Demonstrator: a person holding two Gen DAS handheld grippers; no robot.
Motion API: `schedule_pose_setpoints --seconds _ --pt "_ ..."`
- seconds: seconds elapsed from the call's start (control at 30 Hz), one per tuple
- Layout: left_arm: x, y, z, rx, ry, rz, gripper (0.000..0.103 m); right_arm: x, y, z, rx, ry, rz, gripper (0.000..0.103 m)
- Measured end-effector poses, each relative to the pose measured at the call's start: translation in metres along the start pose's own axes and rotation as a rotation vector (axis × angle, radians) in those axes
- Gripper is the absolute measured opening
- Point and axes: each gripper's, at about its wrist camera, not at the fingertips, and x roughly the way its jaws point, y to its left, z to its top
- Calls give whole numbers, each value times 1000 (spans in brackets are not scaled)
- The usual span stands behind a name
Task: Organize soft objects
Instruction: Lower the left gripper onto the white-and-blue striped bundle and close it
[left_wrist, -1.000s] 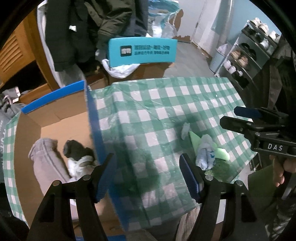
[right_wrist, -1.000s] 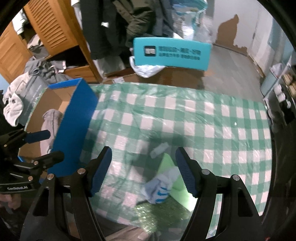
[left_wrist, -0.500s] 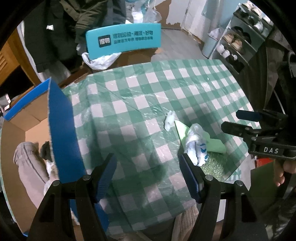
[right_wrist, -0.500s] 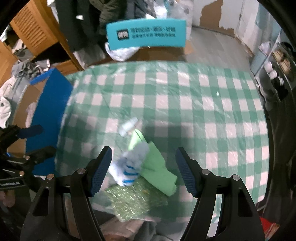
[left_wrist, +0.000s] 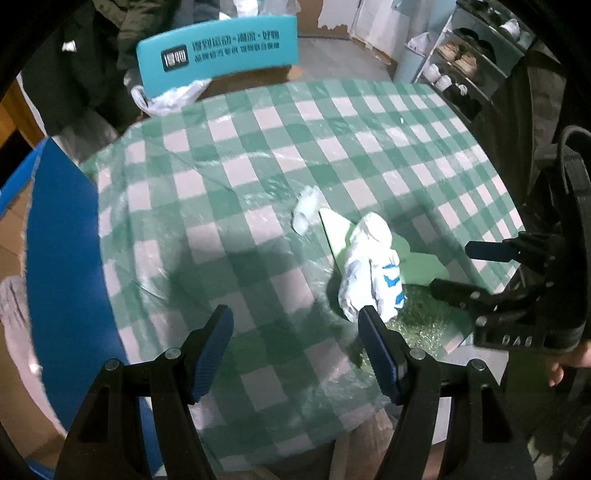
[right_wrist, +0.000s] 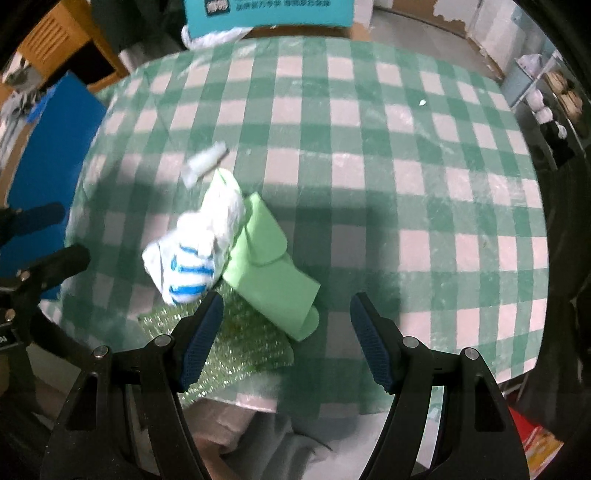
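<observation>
Two grippers over checked surface (right_wrist: 369, 155), both with fingers spread wide, holding nothing. Left gripper (left_wrist: 295, 354) near surface's front edge; right gripper (right_wrist: 286, 343) above green cloth (right_wrist: 273, 266). White sock with blue stripes (right_wrist: 195, 254) lies on cloth, touching glittery green pad (right_wrist: 236, 343). Small white scrap (right_wrist: 205, 164) just beyond. Right gripper body lettered "DAS", seen mirrored. Teal chair back (left_wrist: 218, 44) carries white Chinese print, unreadable. Blue box flap (left_wrist: 62, 266) at left.
</observation>
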Motion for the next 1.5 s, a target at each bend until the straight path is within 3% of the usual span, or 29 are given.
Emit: schedule_pose_setpoints --seconds 0.33,0.5,1.07,1.23,1.5 --pt "15 -2 -3 -8 36 7 72 38 9 -9 -66 108 -67 72" --pt "15 -2 0 -6 25 10 78 43 3 -5 -45 94 -69 72" --pt "28 14 21 -59 26 4 78 55 -13 25 7 43 -43 78" --pt "28 14 27 -76 20 -15 79 47 -9 25 4 42 -52 78" --pt "34 3 39 -76 14 -37 80 10 -35 15 73 -24 -81 78"
